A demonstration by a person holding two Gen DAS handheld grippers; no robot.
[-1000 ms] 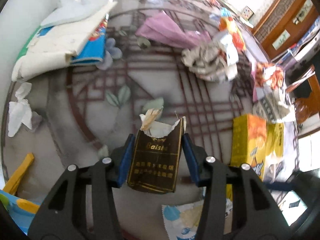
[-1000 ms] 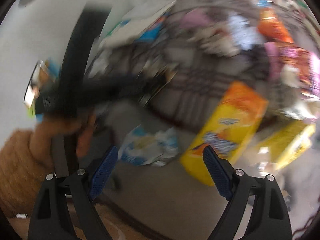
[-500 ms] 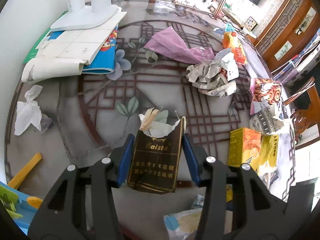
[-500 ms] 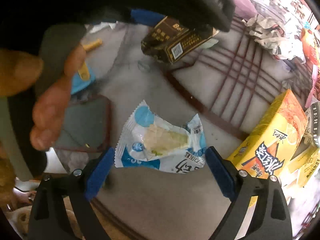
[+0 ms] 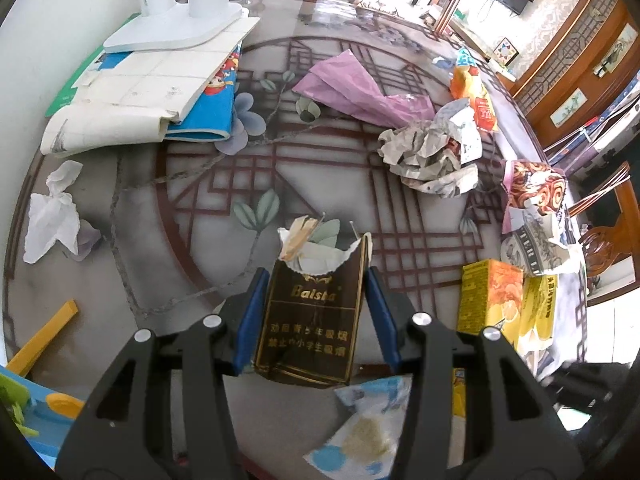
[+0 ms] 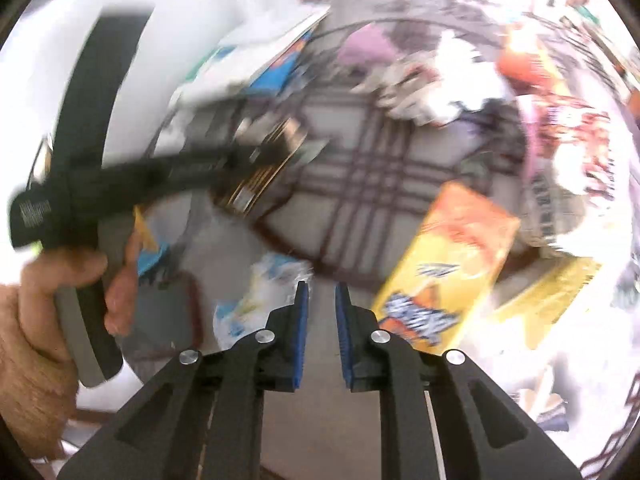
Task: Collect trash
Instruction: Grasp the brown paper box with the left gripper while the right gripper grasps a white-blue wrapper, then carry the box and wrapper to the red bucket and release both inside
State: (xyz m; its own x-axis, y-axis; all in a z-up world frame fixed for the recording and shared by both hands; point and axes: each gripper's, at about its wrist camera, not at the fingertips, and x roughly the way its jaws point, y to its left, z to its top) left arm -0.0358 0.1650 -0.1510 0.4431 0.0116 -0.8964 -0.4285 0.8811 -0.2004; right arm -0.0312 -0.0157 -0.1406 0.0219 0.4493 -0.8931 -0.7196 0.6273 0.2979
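My left gripper (image 5: pixel 314 300) is shut on a torn brown cigarette pack (image 5: pixel 310 320) and holds it above the patterned round table (image 5: pixel 192 248). The pack also shows blurred in the right wrist view (image 6: pixel 260 176), held by the other hand tool. A blue-and-white snack wrapper (image 5: pixel 360 432) lies below the pack near the table's front edge. In the right wrist view that wrapper (image 6: pixel 256 300) lies just left of my right gripper (image 6: pixel 321 308), whose pads stand close together with a narrow gap and nothing visible between them.
Crumpled newspaper (image 5: pixel 432 152), a purple bag (image 5: pixel 360 88), an orange snack bag (image 5: pixel 476 96), yellow boxes (image 5: pixel 492 304) and a white tissue (image 5: pixel 52 216) lie on the table. Stacked booklets (image 5: pixel 152 92) sit at the back left. A wooden chair (image 5: pixel 608 224) stands right.
My right gripper has closed from wide open to nearly shut and swung up from the wrapper; its view is now blurred. My left gripper has lifted slightly, still holding the pack.
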